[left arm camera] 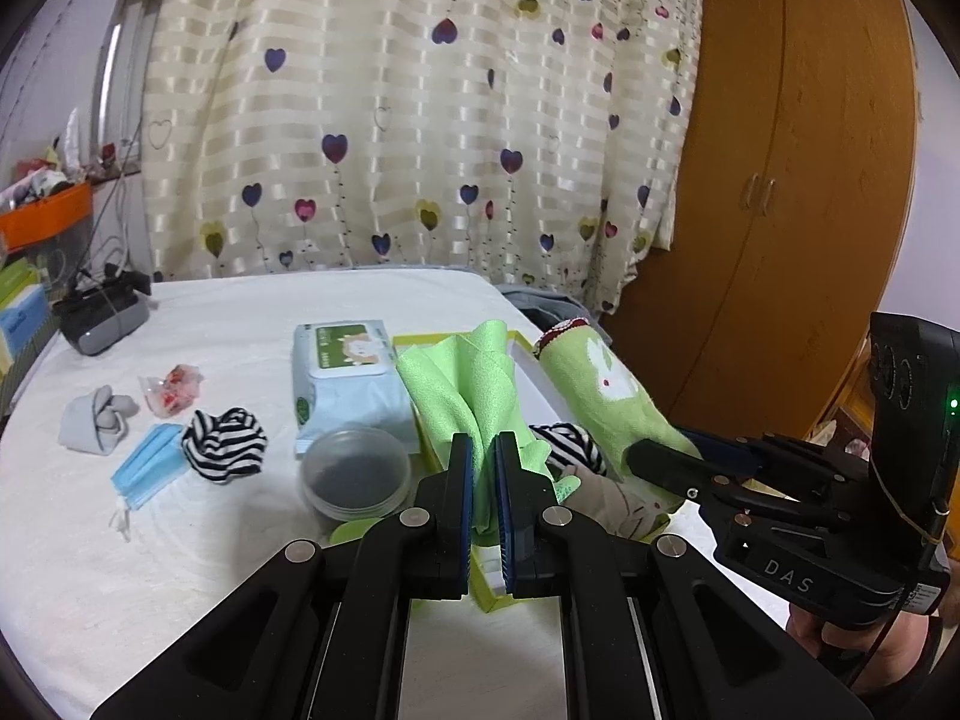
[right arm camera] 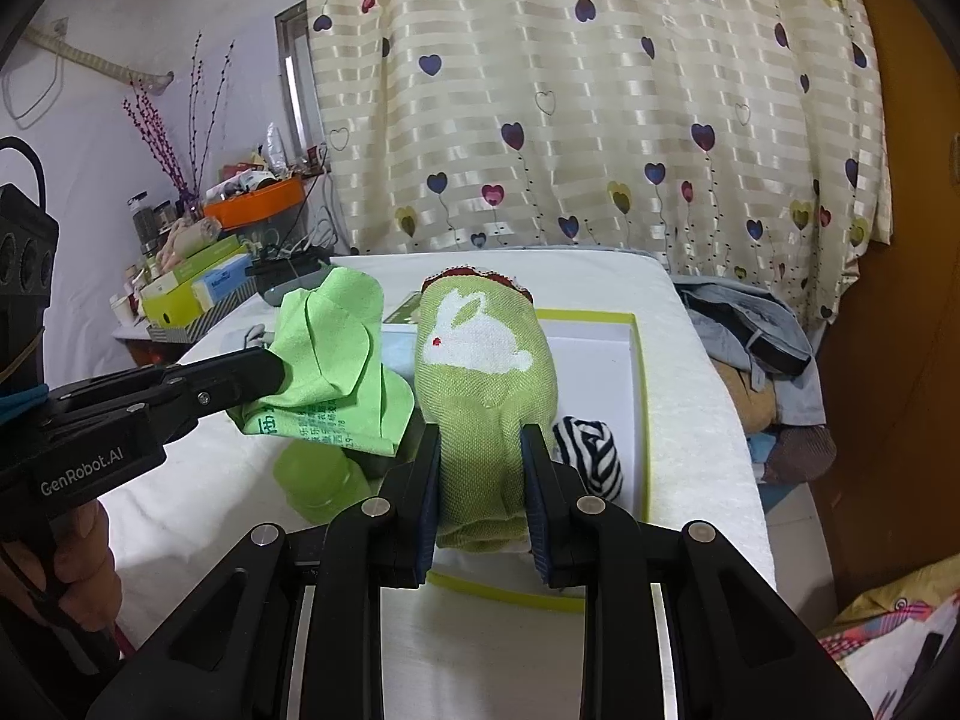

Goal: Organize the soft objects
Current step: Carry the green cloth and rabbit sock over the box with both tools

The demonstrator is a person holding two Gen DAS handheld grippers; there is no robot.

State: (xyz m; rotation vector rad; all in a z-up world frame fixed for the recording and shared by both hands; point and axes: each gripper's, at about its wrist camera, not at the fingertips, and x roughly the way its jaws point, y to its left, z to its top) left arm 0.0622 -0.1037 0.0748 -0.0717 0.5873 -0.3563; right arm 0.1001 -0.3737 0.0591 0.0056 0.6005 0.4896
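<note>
The left gripper was clamped tight on a bright green cloth, held up over the box's near left corner. The right gripper was closed partway on a green rabbit sock, its jaws pressed into the fabric (toe end up), above the white box. A striped sock was seen inside the box; another was left on the bedsheet beside a blue mask.
</note>
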